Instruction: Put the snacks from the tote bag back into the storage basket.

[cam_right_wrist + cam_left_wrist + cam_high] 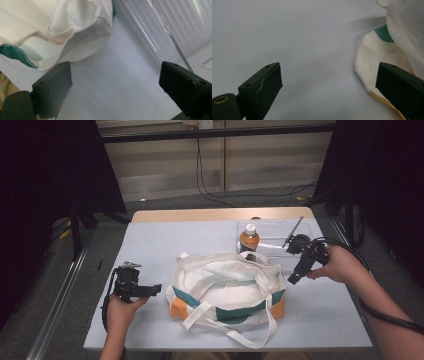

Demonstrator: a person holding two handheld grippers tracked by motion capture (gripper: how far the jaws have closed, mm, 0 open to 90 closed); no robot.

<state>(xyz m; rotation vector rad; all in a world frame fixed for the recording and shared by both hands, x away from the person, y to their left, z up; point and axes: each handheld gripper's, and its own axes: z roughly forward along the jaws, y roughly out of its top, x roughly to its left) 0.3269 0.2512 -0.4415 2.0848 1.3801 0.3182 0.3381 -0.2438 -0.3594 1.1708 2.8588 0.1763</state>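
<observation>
The cloth bag (227, 292) is lying at the centre of the bench (150, 245). The left hand-held gripper (152, 290) is hovering just left of the bag, jaws spread and empty. The right hand-held gripper (295, 277) is hovering just right of the bag, jaws spread and empty. A bottle (249, 239) is standing behind the bag in a clear tray (280, 227).

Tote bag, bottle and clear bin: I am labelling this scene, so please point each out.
tote bag (227, 287), high view, white inner lining.
bottle (249, 241), high view, orange body.
clear bin (280, 232), high view, bare floor.

matt woven cloth bag (227, 287), clear glossy plastic tray (280, 232), smooth matt table cover (150, 245)
</observation>
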